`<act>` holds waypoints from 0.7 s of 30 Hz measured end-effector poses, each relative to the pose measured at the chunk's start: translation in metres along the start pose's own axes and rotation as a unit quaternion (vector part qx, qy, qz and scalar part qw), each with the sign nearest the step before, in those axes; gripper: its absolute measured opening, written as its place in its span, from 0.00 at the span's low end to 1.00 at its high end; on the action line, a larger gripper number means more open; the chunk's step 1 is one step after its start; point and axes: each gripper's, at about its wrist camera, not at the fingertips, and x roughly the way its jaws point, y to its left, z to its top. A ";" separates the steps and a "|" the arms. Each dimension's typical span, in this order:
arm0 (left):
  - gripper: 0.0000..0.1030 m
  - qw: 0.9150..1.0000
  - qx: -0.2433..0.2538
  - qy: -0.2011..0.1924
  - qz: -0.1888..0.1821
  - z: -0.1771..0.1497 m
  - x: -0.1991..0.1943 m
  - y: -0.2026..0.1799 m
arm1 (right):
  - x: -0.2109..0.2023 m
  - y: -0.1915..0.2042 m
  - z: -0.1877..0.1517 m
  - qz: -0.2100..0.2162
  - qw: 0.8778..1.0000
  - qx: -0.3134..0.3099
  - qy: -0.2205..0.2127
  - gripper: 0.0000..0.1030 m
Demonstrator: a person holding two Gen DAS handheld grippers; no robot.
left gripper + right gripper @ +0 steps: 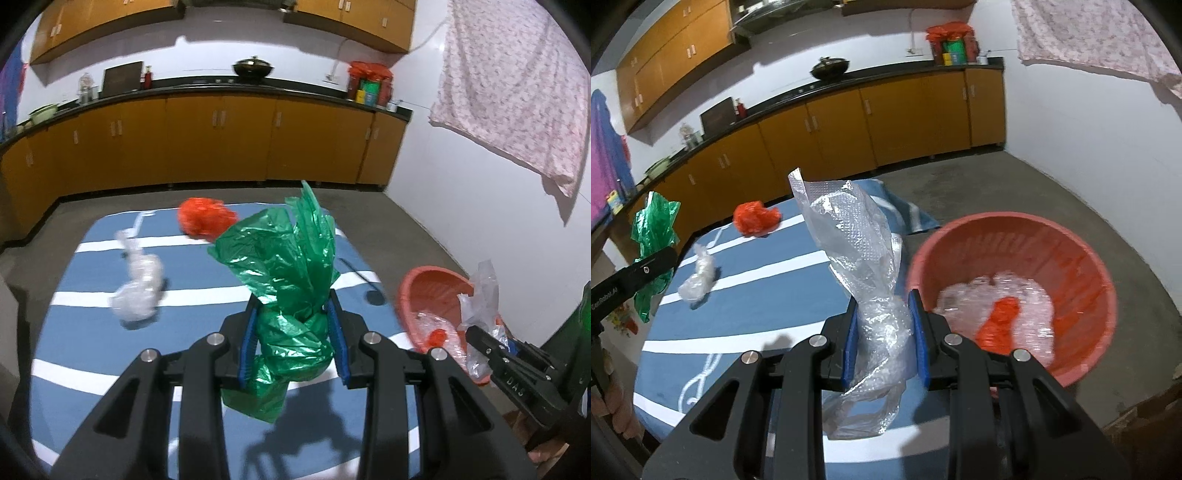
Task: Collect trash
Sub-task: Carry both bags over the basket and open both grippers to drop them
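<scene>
My left gripper is shut on a crumpled green plastic bag and holds it above the blue striped cloth; the bag also shows in the right wrist view. My right gripper is shut on a clear plastic bag, just left of the red basin. The basin holds clear plastic and a red bag. On the cloth lie a red bag and a knotted clear bag. The right gripper with its clear bag shows in the left wrist view by the basin.
The cloth covers a low surface on a grey concrete floor. Orange kitchen cabinets with a dark counter run along the back. A floral sheet hangs on the white wall at right.
</scene>
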 end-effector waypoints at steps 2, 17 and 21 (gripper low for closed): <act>0.33 1.000 0.007 0.003 -0.012 -0.001 0.006 -0.016 | -0.004 -0.017 0.001 -0.012 1.000 0.007 -0.004 0.25; 0.33 0.992 0.065 0.032 -0.100 -0.017 0.056 -0.132 | -0.020 -0.107 0.003 -0.055 0.995 0.081 -0.032 0.25; 0.33 0.989 0.092 0.030 -0.113 -0.020 0.065 -0.159 | -0.020 -0.117 0.008 -0.055 0.994 0.083 -0.044 0.25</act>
